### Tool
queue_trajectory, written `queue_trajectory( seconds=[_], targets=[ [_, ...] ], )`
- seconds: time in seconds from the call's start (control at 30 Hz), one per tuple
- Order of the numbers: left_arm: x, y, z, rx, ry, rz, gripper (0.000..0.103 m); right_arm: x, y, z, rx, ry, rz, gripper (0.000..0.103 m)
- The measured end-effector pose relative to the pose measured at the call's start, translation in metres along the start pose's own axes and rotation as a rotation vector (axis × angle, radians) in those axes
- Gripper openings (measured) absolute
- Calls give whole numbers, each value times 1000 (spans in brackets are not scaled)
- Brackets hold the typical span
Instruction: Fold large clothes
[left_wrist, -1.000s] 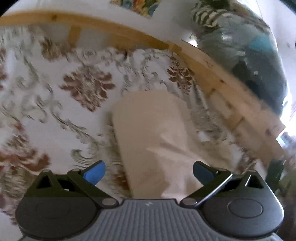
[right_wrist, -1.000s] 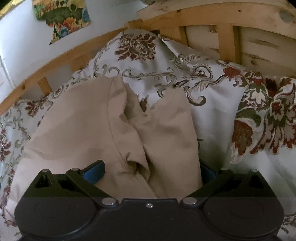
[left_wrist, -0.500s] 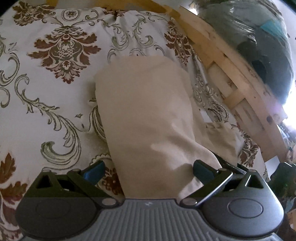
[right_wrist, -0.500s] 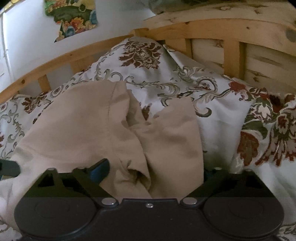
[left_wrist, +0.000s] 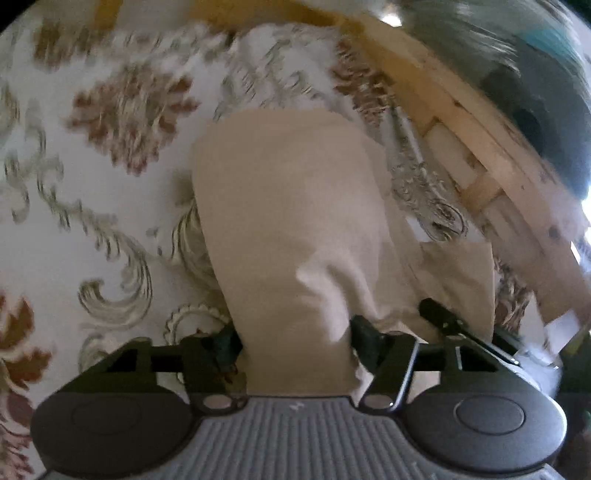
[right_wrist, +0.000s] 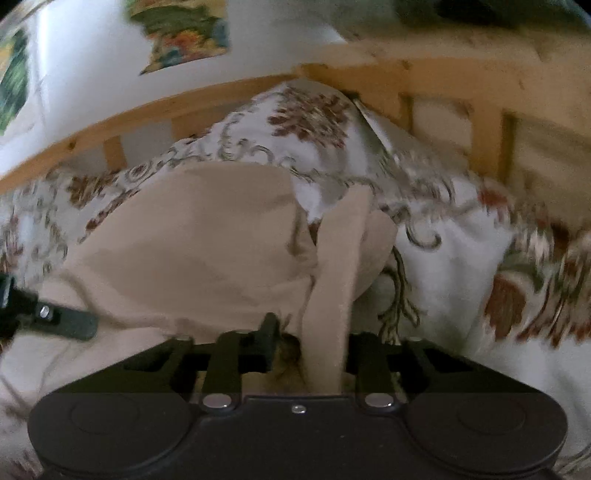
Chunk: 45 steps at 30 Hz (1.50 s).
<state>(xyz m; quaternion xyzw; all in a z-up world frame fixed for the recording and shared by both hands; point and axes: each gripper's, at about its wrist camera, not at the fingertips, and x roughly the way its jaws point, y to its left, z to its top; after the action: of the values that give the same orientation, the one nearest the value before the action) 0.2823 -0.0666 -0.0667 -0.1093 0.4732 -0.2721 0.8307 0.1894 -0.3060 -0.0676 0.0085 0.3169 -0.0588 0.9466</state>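
Note:
A large beige garment (left_wrist: 280, 206) lies on a floral bedspread (left_wrist: 110, 155). My left gripper (left_wrist: 295, 336) is shut on its near edge, with cloth bunched between the fingers. In the right wrist view the same beige garment (right_wrist: 207, 243) spreads ahead. My right gripper (right_wrist: 308, 339) is shut on a narrow raised fold of it (right_wrist: 340, 258). The right gripper's finger shows at the right of the left wrist view (left_wrist: 443, 321). The left gripper's finger shows at the left edge of the right wrist view (right_wrist: 55, 321).
A wooden bed rail (right_wrist: 184, 107) runs along the far side of the bedspread (right_wrist: 461, 236). It also shows in the left wrist view (left_wrist: 480, 158). A dark pile of clothes (left_wrist: 535, 85) sits beyond it. A white wall with a colourful picture (right_wrist: 181, 29) is behind.
Both grippers were open over the garment and have shut on its near edge. The cloth has bunched and lifted, and the views are blurred by motion.

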Motion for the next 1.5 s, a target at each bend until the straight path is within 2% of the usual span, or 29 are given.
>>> queue_trajectory(
  seconds=[0.1, 0.2, 0.3, 0.4, 0.5, 0.57, 0.63, 0.67, 0.7, 0.73, 0.77, 0.83, 0.9, 0.97, 1.03, 1.1, 1.13, 1.23, 1.3, 1.4, 1.5],
  targets=[
    [-20, -19, -6, 128, -78, 11, 53, -23, 24, -1, -164, -105, -24, 15],
    [-40, -24, -7, 179, -132, 10, 50, -44, 37, -1, -243, -215, -20, 14],
    [-56, -23, -1, 232, -184, 34, 48, -51, 48, 2, -268, -294, 3, 14],
    [-69, -14, 15, 246, -219, 59, 47, -49, 71, 11, -345, -404, 12, 14],
    [-81, 8, 41, 240, -255, 78, 47, -36, 92, 25, -368, -508, 29, 14],
    [-81, 26, 54, 219, -266, 108, 48, -21, 105, 34, -381, -542, 45, 14],
    [-69, 51, 63, 155, -240, 152, 51, 3, 117, 39, -398, -530, 72, 17],
    [-58, 66, 65, 110, -204, 180, 53, 21, 122, 41, -407, -487, 95, 18],
    [-48, 80, 66, 71, -158, 211, 53, 38, 124, 44, -410, -414, 128, 24],
    [-34, 96, 65, 20, -101, 248, 54, 61, 124, 46, -393, -289, 185, 27],
    [-28, 112, 60, -33, -96, 246, 58, 78, 120, 48, -354, -206, 218, 30],
    [-35, 129, 48, -130, -178, 178, 62, 95, 101, 46, -226, -145, 234, 57],
    [-40, 128, 45, -167, -192, 167, 66, 102, 78, 51, -97, -90, 263, 72],
    [-42, 118, 44, -115, -194, 207, 84, 101, 65, 53, -51, -85, 276, 76],
    [-50, 101, 39, -66, -222, 271, 92, 98, 62, 56, -30, -83, 266, 84],
    [-58, 84, 33, -50, -250, 296, 96, 91, 60, 54, -11, -90, 250, 88],
    [-65, 74, 25, -53, -270, 310, 102, 87, 60, 56, -11, -89, 237, 90],
    [-76, 52, 9, -56, -364, 371, 102, 62, 54, 51, 11, -111, 205, 97],
    [-78, 35, -1, -15, -379, 380, 102, 40, 47, 48, 39, -135, 192, 101],
    [-88, 13, -19, 27, -416, 405, 102, 8, 45, 50, 15, -192, 186, 102],
    [-102, -1, -38, 32, -449, 395, 102, -26, 42, 47, 7, -257, 157, 102]
  ],
)
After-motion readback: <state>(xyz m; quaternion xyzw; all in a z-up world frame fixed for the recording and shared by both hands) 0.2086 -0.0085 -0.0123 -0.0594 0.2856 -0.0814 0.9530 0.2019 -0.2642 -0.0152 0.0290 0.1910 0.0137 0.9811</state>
